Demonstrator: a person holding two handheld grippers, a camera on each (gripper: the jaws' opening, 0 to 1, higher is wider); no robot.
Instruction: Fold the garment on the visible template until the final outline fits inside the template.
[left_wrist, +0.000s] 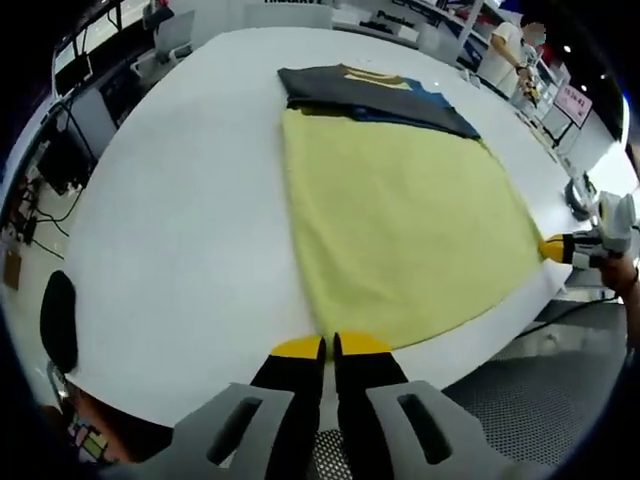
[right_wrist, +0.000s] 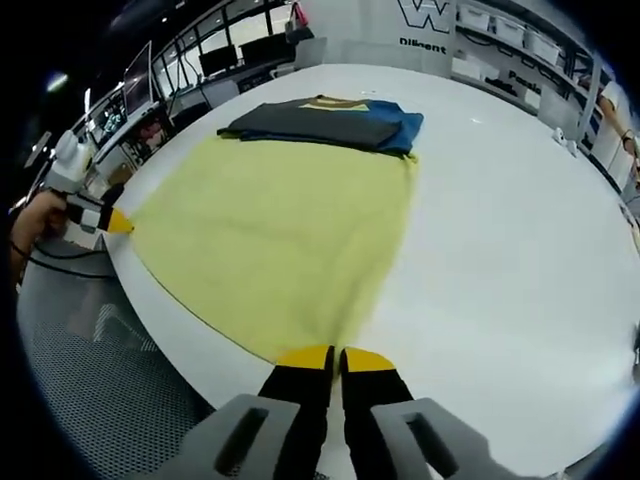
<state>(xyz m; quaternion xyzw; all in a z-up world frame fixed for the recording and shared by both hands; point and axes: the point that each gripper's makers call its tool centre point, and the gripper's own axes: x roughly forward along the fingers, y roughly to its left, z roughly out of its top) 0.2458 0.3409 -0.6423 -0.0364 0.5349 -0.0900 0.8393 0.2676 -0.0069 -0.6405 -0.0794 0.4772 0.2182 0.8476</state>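
Nearest the lens, the left gripper (left_wrist: 329, 346) is clenched on one near corner of the large pale-yellow cloth garment (left_wrist: 400, 220) and the right gripper (right_wrist: 336, 356) on the other, the cloth stretching ahead of both across the round white table (left_wrist: 180, 230). To fold well, I judge both corners should rise level and travel forward together. Beyond its far edge lies a smaller dark folded shirt (left_wrist: 370, 95); no containers are in view.
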